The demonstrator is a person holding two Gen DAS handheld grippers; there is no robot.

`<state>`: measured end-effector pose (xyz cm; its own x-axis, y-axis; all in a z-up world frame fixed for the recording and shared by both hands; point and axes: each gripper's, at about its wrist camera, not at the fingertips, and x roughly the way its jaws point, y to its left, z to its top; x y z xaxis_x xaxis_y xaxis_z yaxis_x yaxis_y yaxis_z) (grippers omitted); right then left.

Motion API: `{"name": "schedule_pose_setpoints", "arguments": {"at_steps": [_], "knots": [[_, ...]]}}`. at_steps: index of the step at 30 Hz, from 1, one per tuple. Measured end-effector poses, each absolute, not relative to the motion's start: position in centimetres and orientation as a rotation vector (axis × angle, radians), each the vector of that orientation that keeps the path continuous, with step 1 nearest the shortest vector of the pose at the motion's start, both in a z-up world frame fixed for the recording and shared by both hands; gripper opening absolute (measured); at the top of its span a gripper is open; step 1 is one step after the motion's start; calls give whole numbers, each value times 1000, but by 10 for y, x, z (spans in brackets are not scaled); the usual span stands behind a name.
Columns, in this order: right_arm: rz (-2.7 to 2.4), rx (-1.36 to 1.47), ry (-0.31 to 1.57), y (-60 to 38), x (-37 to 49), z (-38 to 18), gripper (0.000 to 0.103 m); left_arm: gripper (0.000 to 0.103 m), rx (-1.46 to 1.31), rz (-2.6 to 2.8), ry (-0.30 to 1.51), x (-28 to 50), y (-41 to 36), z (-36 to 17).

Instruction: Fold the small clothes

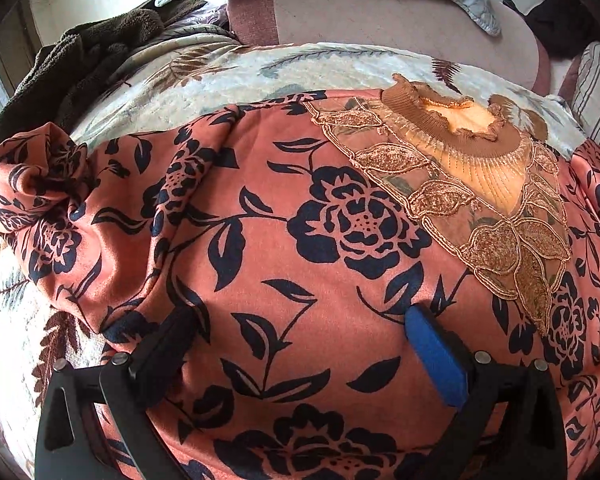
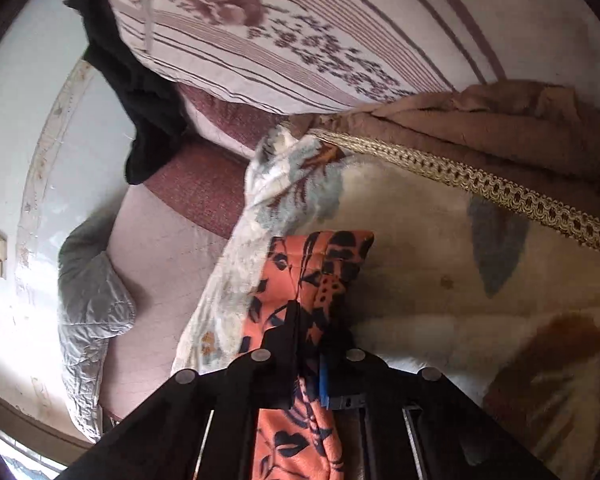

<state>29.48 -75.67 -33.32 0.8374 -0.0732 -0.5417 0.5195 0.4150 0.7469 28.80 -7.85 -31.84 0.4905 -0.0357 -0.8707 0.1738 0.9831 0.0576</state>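
The floral top lies spread on the blanket – soft, limp, probably slippery. Right gripper clamps its sleeve; left gripper gapes over the body – grip hems.

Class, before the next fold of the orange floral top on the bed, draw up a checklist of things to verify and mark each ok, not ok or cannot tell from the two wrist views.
1. Right claw has a grip on the floral top: ok, shut on a bunched strip of its fabric.
2. Left claw is ready to pinch: ok, open, fingers astride the top's body.
3. Left claw already holds fabric: not ok, nothing pinched.
4. Body of the top lies flat on the blanket: ok, collar facing up.
5. Far sleeve is smoothed: not ok, crumpled.
6. Which part the right claw holds: cannot tell.
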Motion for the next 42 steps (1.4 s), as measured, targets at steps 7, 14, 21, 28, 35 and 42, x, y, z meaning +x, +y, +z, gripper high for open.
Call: {"name": "schedule_pose_setpoints", "arguments": {"at_steps": [7,14,21,28,35,42], "knots": [[-210,1002,360,-680,269,-249,7,103,193,-63,880,277,-72,-280],[62,912,394,-542,263,-180,7,103,49,17,798,274,-25,-247],[263,917,520,-383,281,-202,7,103,-56,109,776,263,33,-236],[401,1001,674,-269,293,-263,11,103,-79,151,759,258,69,-234],[505,1024,759,-248,281,-270,89,103,-122,101,763,254,76,-234],[280,728,755,-300,254,-237,87,103,-51,94,773,263,64,-236]]}}
